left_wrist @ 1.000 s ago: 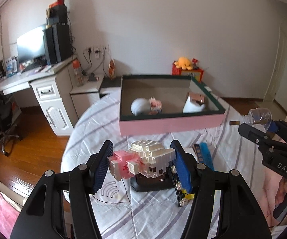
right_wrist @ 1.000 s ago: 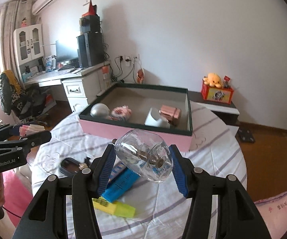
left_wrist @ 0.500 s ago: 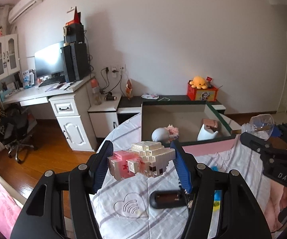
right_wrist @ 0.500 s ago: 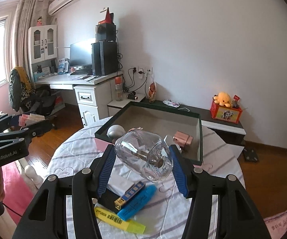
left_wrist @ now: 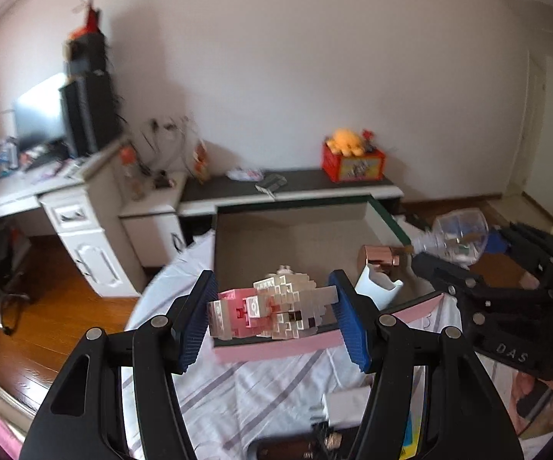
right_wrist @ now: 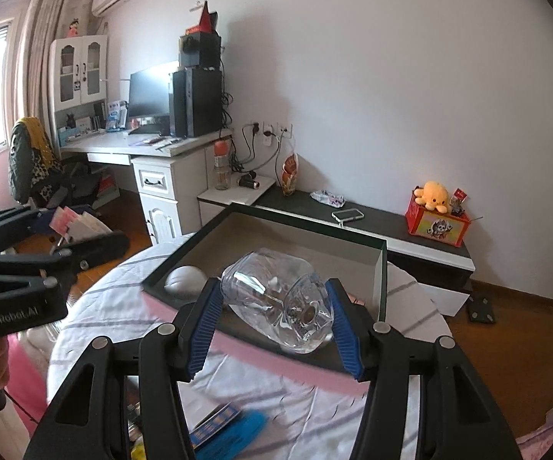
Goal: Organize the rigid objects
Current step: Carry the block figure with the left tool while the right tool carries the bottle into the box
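A pink-and-white block figure [left_wrist: 272, 312] is being pinched between the blue pads of the left tool [left_wrist: 272, 316], held above the near pink wall of the open box [left_wrist: 276, 349]. A clear glass bottle [right_wrist: 276, 301] is being gripped by the right tool [right_wrist: 274, 324] over the same box, which is sitting on the striped worktop [right_wrist: 276, 395]. Inside, a white cup [left_wrist: 376, 287] and a rose-gold object [left_wrist: 378, 255] are lying.

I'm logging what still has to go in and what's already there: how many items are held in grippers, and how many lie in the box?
Held in grippers: 2, the block figure and the clear bottle.
In the box: 3 visible, the white cup, rose-gold item, grey ball.
Total: 5
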Tool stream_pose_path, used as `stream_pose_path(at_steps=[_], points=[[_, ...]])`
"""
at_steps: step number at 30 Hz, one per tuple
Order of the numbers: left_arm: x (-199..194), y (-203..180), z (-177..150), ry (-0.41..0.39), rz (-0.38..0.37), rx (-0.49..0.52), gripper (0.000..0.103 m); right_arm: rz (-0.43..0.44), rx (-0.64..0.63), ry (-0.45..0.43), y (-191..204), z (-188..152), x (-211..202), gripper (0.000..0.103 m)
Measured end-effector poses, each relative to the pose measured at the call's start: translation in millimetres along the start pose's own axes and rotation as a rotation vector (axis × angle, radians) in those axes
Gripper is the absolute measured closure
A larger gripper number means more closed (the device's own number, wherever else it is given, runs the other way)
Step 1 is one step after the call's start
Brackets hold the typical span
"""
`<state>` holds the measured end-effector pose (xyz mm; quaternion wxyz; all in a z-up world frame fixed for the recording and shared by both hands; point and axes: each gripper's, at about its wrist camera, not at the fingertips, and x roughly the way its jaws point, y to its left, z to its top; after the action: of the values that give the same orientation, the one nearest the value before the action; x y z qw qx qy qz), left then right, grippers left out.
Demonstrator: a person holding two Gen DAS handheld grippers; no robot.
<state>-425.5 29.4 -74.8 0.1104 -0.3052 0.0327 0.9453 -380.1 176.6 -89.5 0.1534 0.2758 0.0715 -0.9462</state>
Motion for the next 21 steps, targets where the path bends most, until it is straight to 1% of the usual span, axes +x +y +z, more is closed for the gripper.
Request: stream_pose_path(at_steps=[1,3,5,7,10,12,13,15,17,19,20,21], points=[[12,0,4,0.003,-0.025,-0.004,0.042,-0.011,-0.001,0.013,-3,2,9,0.047],[37,-1,6,0.047,-0.034,-0.016,0.042,-0.007,0.012,0.041,-7,5,25,0.047],[60,-1,6,0.076,-0.025,-0.019,0.042,0.007,0.015,0.064,-10,5,41,0.047],[86,1,6,0.134,-0.005,-0.025,0.042,0.008,0.004,0.100,-10,5,61,0.047],[112,1,2,0.185,0.031,-0.024,0.042,0.015,0.017,0.155,-15,2,89,0.047],[123,0,0,0.203,0.033,-0.019,0.043,0.022,0.020,0.179,-17,0,100,0.047],[128,-2,-1,0.214,0.051,-0.011,0.043,0.030,0.022,0.192,-17,-2,106,0.047],[133,-4,-3,0.211,0.088,0.014,0.043,0.034,0.023,0.214,-18,-7,113,0.047],[137,-5,-5,0.224,0.091,0.016,0.042,0.034,0.027,0.230,-22,-9,118,0.047],[139,-6,-7,0.225,0.098,0.023,0.040,0.033,0.035,0.242,-24,-12,121,0.046],[140,-7,-8,0.226,0.107,0.033,0.036,0.032,0.037,0.247,-26,-12,123,0.046],[140,-7,-9,0.230,0.118,0.040,0.031,0.030,0.039,0.253,-26,-15,123,0.046]])
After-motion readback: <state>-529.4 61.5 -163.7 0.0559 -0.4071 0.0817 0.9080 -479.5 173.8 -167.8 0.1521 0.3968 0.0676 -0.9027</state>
